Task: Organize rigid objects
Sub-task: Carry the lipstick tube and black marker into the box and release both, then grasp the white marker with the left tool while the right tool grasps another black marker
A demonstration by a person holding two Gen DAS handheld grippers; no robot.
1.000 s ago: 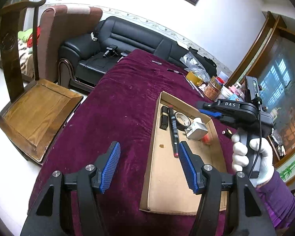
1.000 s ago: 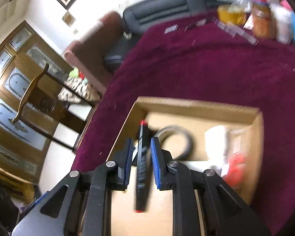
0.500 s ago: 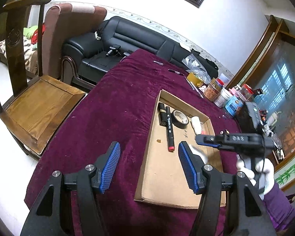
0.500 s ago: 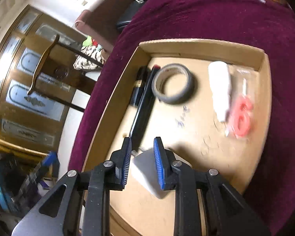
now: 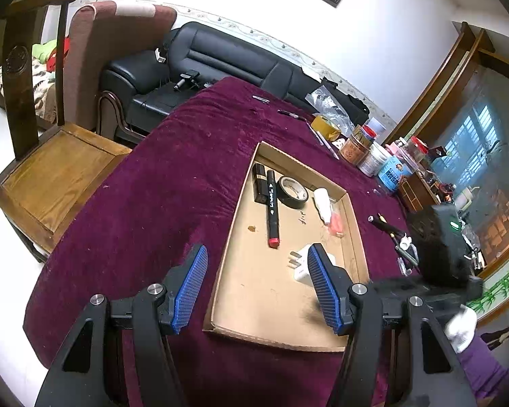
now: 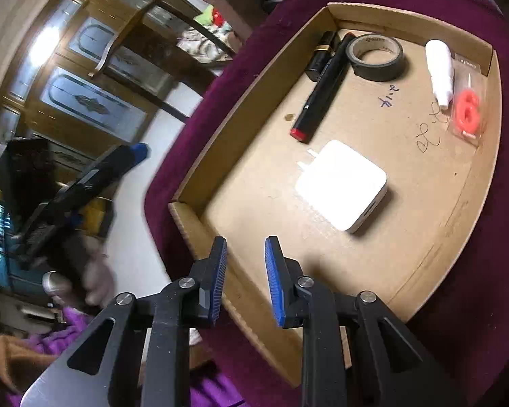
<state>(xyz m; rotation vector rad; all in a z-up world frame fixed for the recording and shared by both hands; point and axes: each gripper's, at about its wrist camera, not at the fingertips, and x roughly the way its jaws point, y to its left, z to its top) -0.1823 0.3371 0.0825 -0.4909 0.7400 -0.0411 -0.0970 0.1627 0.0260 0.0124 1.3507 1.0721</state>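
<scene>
The charger (image 6: 341, 185) lies flat on the tray (image 6: 471, 210) floor, prongs toward the tray's left wall, apart from everything else in there. Beyond it, along the far end of the tray, you have a lipstick (image 6: 320, 55) touching a black marker (image 6: 319, 96) with a red cap, then a tape roll (image 6: 376, 57), a white bottle (image 6: 440, 69) and a packet of orange loops (image 6: 467, 108) in the far right corner.

Your right gripper (image 6: 245, 279) hovers over the tray's near left corner — fingers parted by a narrow gap, nothing between them. Your left gripper (image 5: 256, 290) hangs over the tray's near left edge with its fingers spread wide and empty; the charger (image 5: 305, 266) shows just behind the right finger (image 5: 324, 288).

The tray sits on a purple cloth (image 5: 159, 203) — pens (image 5: 392, 232) lie loose on it to the tray's right, jars (image 5: 370, 151) farther back.
</scene>
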